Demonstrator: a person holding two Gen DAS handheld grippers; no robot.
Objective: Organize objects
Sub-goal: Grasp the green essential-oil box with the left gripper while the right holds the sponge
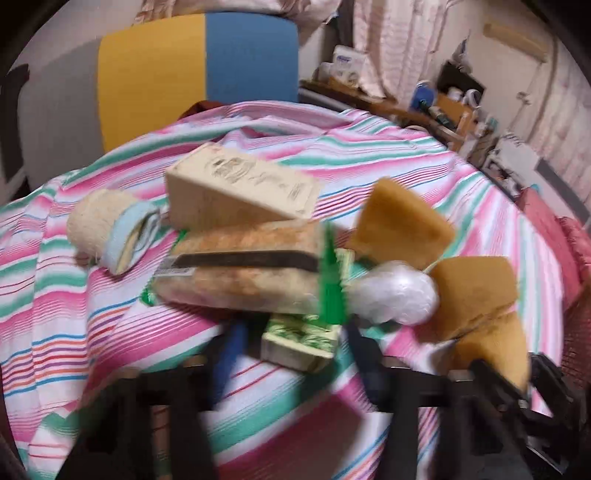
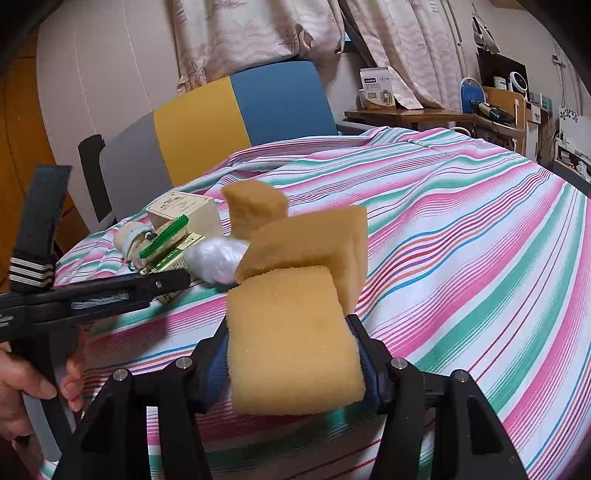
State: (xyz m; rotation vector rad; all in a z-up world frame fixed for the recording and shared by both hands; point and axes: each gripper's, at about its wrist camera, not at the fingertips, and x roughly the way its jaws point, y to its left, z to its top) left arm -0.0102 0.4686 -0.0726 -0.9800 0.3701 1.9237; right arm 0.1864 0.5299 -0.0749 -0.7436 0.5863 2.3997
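The right gripper [image 2: 295, 363] has its jaws pinching a soft, light, tan rectangular foam sponge [image 2: 291, 343] by its side faces above the striped-cloth desk [image 2: 461, 258], an easily squashed hold.

Yellow-and-blue chair [image 2: 236, 118], pink curtains [image 2: 258, 33], cluttered wooden desk [image 2: 410, 116] behind.
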